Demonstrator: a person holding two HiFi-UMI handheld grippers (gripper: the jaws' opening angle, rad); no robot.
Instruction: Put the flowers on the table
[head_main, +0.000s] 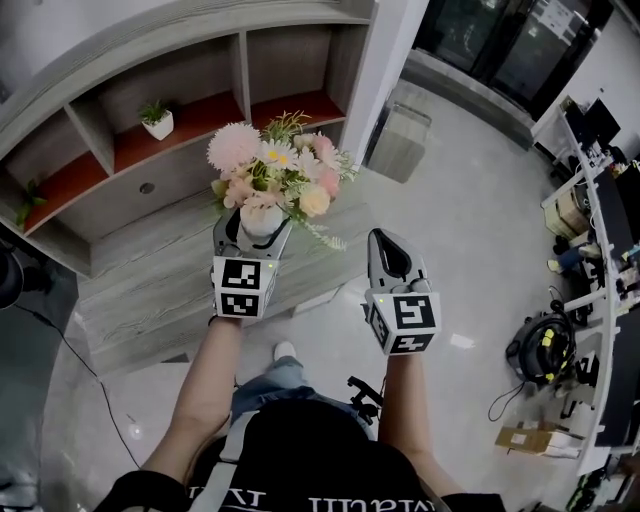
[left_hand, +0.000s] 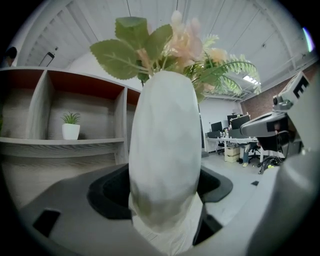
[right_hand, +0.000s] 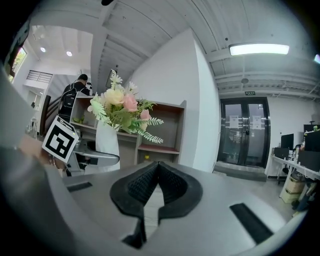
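**We carry the flowers (head_main: 275, 170) in their white vase (head_main: 262, 218) with the left hand-held gripper (head_main: 256, 230).**

Head view: the left hand-held gripper is clamped around the vase's body, and the blooms spread above and ahead of its jaws, in the air in front of the shelf unit (head_main: 150, 150). The right hand-held gripper (head_main: 388, 248) is just beside it.
Left gripper view: the vase (left_hand: 165, 150) stands upright and fills the gap between the pads. Its matte wall looks rigid and breakable and the bouquet looks light but top-heavy. We judge the body the right place to hold, never the soft stems.
Right gripper view: this hand-held gripper's (right_hand: 157, 170) jaws meet on nothing, and the vase (right_hand: 106, 140) is to its left.
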